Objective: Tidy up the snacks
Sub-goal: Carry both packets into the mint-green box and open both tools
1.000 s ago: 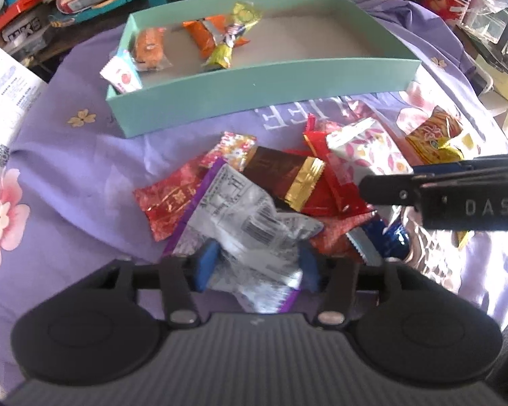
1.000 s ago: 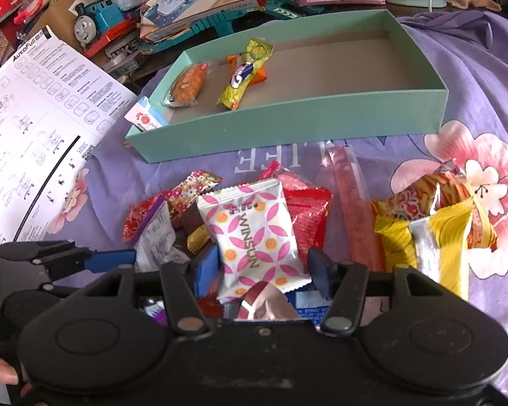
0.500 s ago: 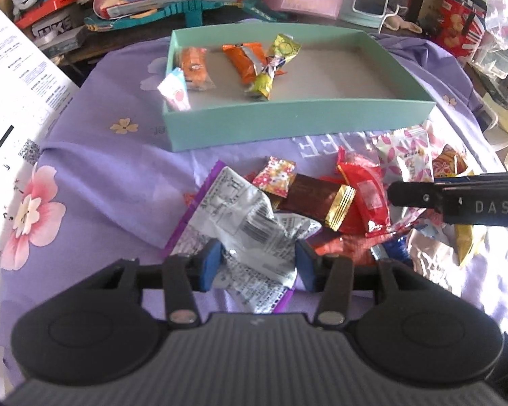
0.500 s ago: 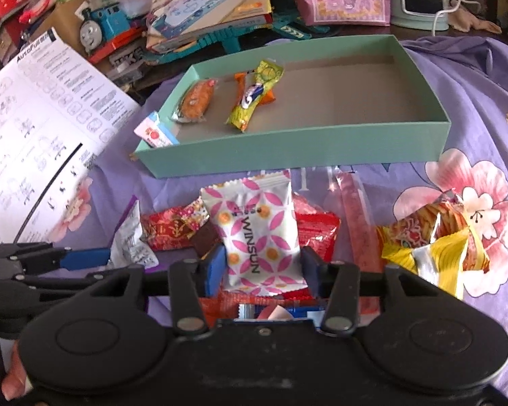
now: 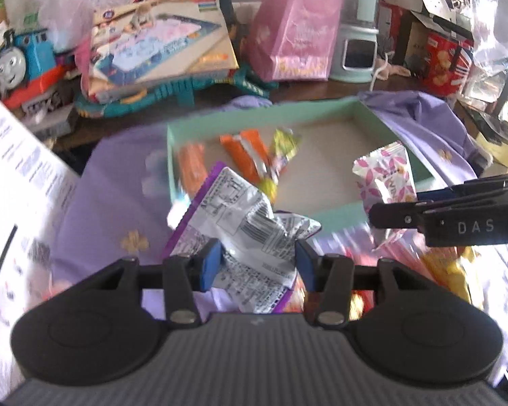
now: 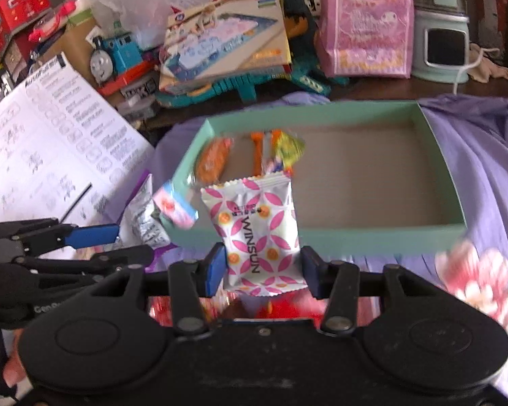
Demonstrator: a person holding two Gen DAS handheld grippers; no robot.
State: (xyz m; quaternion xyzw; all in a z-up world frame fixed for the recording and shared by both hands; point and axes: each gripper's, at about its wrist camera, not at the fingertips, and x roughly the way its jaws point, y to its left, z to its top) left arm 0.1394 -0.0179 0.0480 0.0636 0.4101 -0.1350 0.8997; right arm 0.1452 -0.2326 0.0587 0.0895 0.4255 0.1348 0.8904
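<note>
Both grippers carry a snack lifted clear of the pile on the purple flowered cloth (image 6: 470, 176): the left gripper (image 5: 256, 264) is closed part-way on a crumpled silver foil packet with a purple edge and a barcode (image 5: 244, 223), and the right gripper (image 6: 263, 267), whose jaws have just been closing, clamps the lower half of a white pillow-shaped packet with pink petal print (image 6: 257, 230). The step in hand looks like the carry to the shallow mint-green cardboard box (image 6: 453, 196). To do it well, each packet should clear the near wall before release, and the white one suits the bare right half of the box floor, away from the orange and yellow wrapped sweets (image 6: 271, 155) at the left end. The hands should keep apart so that the grippers do not collide. Motion blur smears the sweets and the remaining pile below; how many snacks remain there cannot be made out, and the small pink-and-white packet (image 6: 174, 208) at the box corner may be inside or on the wall.
</note>
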